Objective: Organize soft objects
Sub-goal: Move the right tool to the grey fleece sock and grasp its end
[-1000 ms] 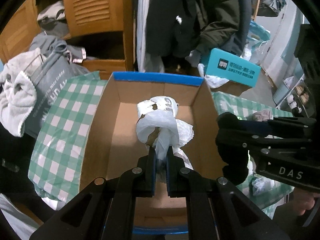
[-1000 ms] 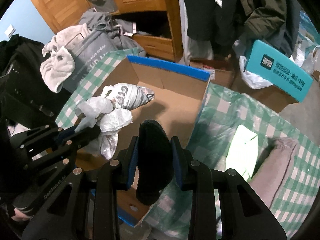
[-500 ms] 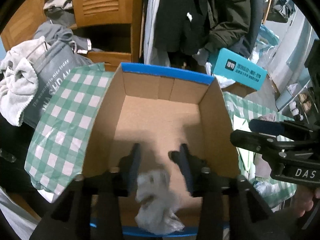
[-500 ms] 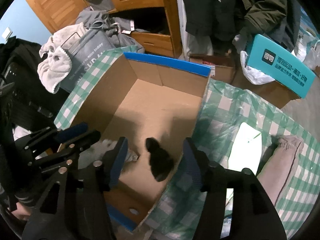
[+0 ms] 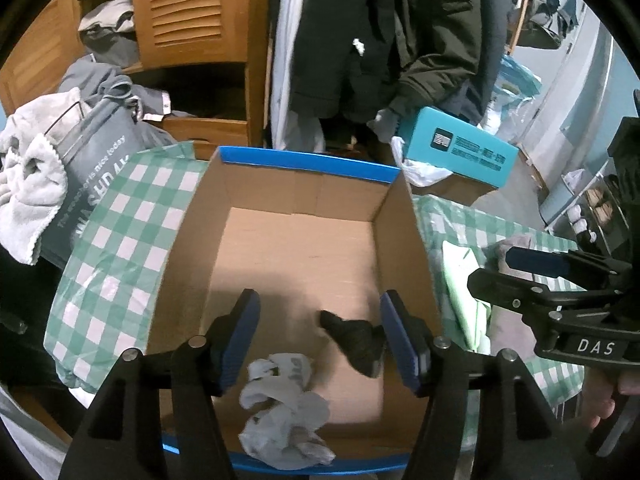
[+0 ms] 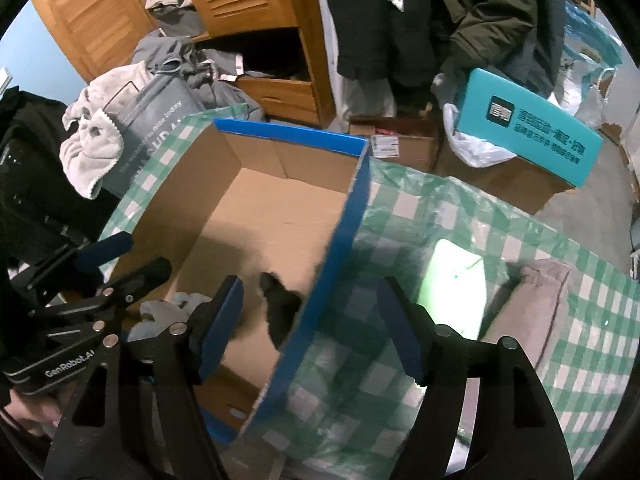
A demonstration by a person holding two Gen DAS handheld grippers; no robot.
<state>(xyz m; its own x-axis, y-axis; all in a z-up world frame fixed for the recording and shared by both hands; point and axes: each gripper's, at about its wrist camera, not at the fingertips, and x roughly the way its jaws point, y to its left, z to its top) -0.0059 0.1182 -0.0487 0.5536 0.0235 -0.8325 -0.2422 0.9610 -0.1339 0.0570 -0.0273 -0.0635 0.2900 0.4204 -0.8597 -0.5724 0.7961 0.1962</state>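
Observation:
An open cardboard box [image 5: 304,168] with blue rims stands on a green checked cloth [image 5: 116,240]. A crumpled white soft bundle [image 5: 284,412] and a black soft item [image 5: 356,340] lie on the box floor near its front edge. My left gripper [image 5: 320,336] is open and empty above them. My right gripper [image 6: 312,320] is open and empty, straddling the box's right wall [image 6: 340,240]; the black item [image 6: 280,300] shows just inside. A pale green item [image 6: 452,284] and a mauve cushion [image 6: 528,308] lie on the cloth to the right.
A grey bag [image 5: 92,168] draped with a grey towel [image 5: 28,184] stands left of the box. A wooden wardrobe [image 5: 192,20] and hanging dark coats [image 5: 380,40] are behind. A teal box [image 5: 456,148] sits on a carton at the back right.
Both grippers opened. The white bundle dropped from my left gripper and the black item from my right one; both now lie in the box. The grippers pulled back and up.

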